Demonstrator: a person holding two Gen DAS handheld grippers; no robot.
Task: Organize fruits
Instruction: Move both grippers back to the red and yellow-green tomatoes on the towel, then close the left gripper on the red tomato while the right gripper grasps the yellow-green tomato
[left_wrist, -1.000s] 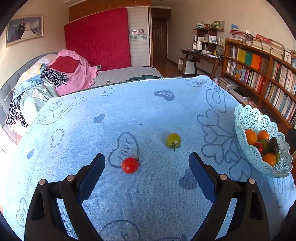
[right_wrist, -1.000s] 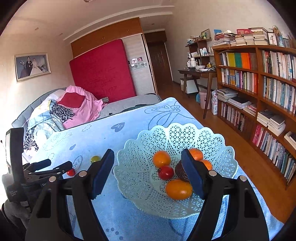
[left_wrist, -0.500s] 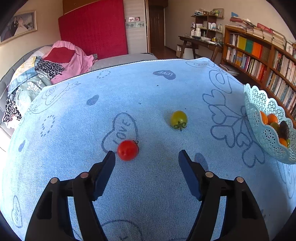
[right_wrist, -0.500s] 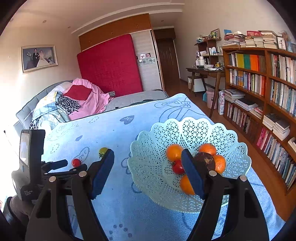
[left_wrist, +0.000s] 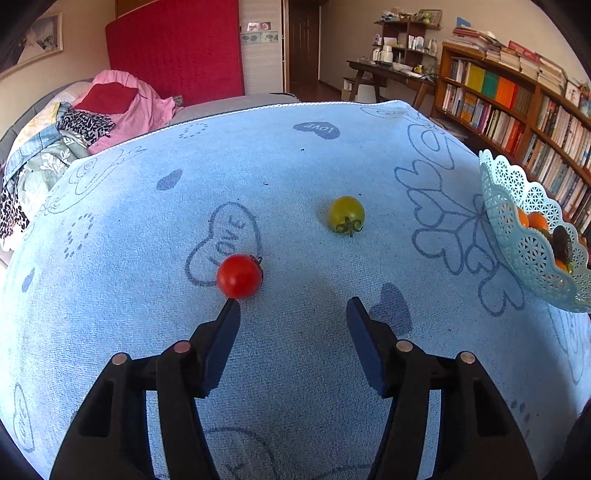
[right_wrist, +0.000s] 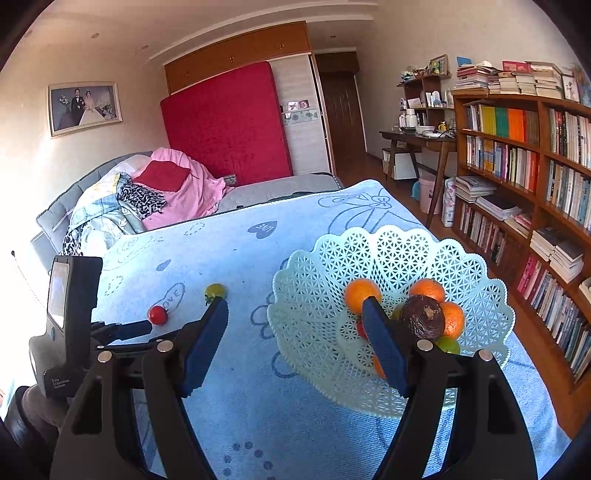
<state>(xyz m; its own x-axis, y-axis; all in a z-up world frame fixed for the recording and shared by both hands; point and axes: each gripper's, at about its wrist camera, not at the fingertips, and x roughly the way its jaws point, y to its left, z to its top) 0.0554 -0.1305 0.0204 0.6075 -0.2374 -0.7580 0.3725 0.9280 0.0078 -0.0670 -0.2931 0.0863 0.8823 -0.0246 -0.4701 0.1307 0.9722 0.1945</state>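
Observation:
A red cherry tomato (left_wrist: 239, 276) lies on the blue cloth just beyond my left gripper's (left_wrist: 293, 306) left fingertip. A yellow-green tomato (left_wrist: 346, 215) lies farther off to the right. The left gripper is open and empty, low over the cloth. A pale blue lattice basket (right_wrist: 391, 258) holds oranges (right_wrist: 362, 294), a dark brown fruit (right_wrist: 423, 316) and other small fruit. My right gripper (right_wrist: 295, 306) is open and empty, raised near the basket's left rim. Both tomatoes also show in the right wrist view: the red tomato (right_wrist: 157, 315) and the yellow-green tomato (right_wrist: 216, 290).
The blue cloth (left_wrist: 258, 158) covers the table. The basket (left_wrist: 524, 236) stands at its right edge. A bookshelf (right_wrist: 524, 177) is on the right, a bed with piled clothes (right_wrist: 147, 199) behind. The left gripper's body (right_wrist: 70, 325) is at the right wrist view's left.
My left gripper has moved forward and down toward the red tomato, with its jaws narrowed a little. My right gripper has drawn back and left from above the basket.

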